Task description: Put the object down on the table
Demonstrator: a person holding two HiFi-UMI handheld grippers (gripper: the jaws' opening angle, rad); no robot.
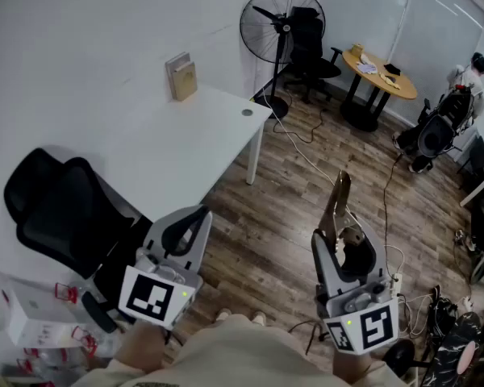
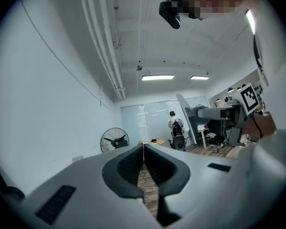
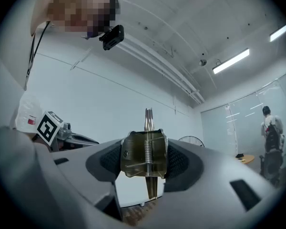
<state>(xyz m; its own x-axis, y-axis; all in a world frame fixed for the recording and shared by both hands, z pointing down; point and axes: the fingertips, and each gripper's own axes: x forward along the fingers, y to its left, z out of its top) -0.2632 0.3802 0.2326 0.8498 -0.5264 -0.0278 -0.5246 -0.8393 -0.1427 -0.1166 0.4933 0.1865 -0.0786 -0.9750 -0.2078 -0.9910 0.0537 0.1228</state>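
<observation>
My right gripper (image 1: pixel 341 244) (image 3: pixel 146 162) is shut on a brown translucent spring clip (image 1: pixel 337 204) (image 3: pixel 145 154), its pads pressing on the clip's two sides. The clip's long end sticks out past the fingertips, over the wooden floor. It hangs in the air to the right of the white table (image 1: pixel 185 147), not above it. My left gripper (image 1: pixel 195 220) (image 2: pixel 143 162) is shut with nothing between its jaws, near the table's front edge. In the left gripper view, the right gripper (image 2: pixel 214 113) shows with the clip (image 2: pixel 183 108).
On the table stand a tan book-like box (image 1: pixel 181 77) and a small round thing (image 1: pixel 247 112). A black office chair (image 1: pixel 56 208) is at the left. A standing fan (image 1: pixel 281 24), a round wooden table (image 1: pixel 379 72), a person (image 1: pixel 466 79) and floor cables (image 1: pixel 306 156) lie beyond.
</observation>
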